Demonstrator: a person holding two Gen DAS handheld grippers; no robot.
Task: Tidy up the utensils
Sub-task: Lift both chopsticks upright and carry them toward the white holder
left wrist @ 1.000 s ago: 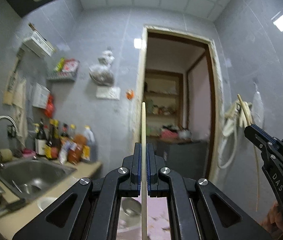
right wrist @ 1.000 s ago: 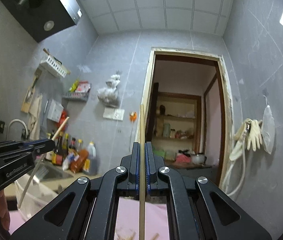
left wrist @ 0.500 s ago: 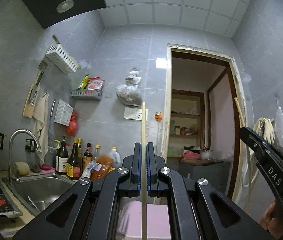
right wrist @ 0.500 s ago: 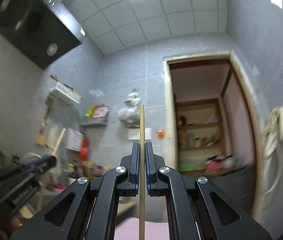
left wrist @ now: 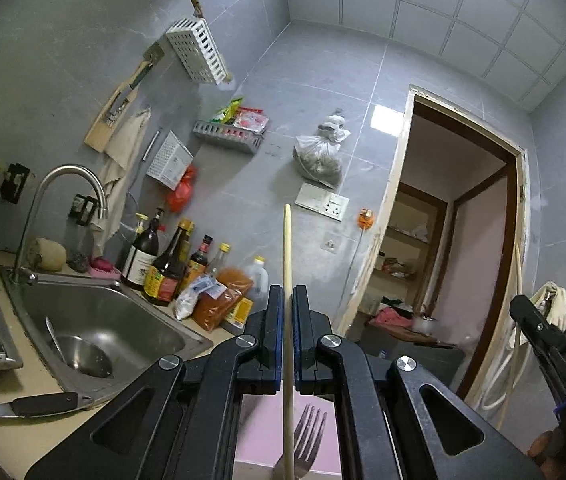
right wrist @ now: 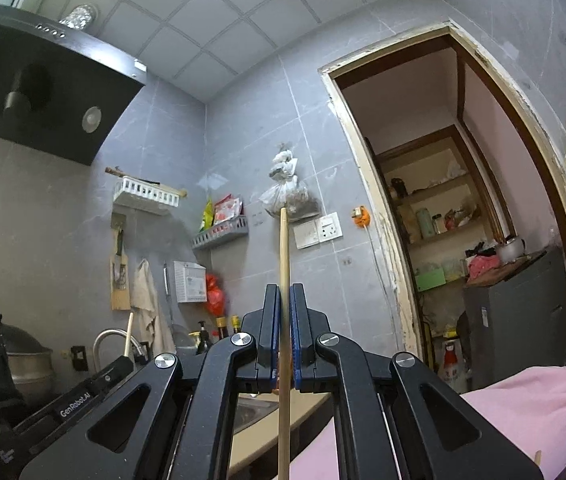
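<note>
My left gripper (left wrist: 287,296) is shut on a pale wooden chopstick (left wrist: 287,256) that stands upright between the pads. A metal fork (left wrist: 307,436) lies on a pink cloth (left wrist: 267,428) below it. My right gripper (right wrist: 283,294) is shut on a second wooden chopstick (right wrist: 283,256), also upright. The right gripper shows at the right edge of the left wrist view (left wrist: 555,344), and the left gripper shows at the lower left of the right wrist view (right wrist: 83,392), each with its chopstick.
A steel sink (left wrist: 99,324) with a tap (left wrist: 63,192) sits left, with sauce bottles (left wrist: 163,260) behind it. A black-handled knife (left wrist: 31,404) lies on the counter edge. White wall baskets (left wrist: 197,50) hang above. An open doorway (left wrist: 459,240) is right.
Both grippers have tilted upward, so the views show more wall and ceiling. The left view has swung left toward the sink. Each gripper keeps its chopstick.
</note>
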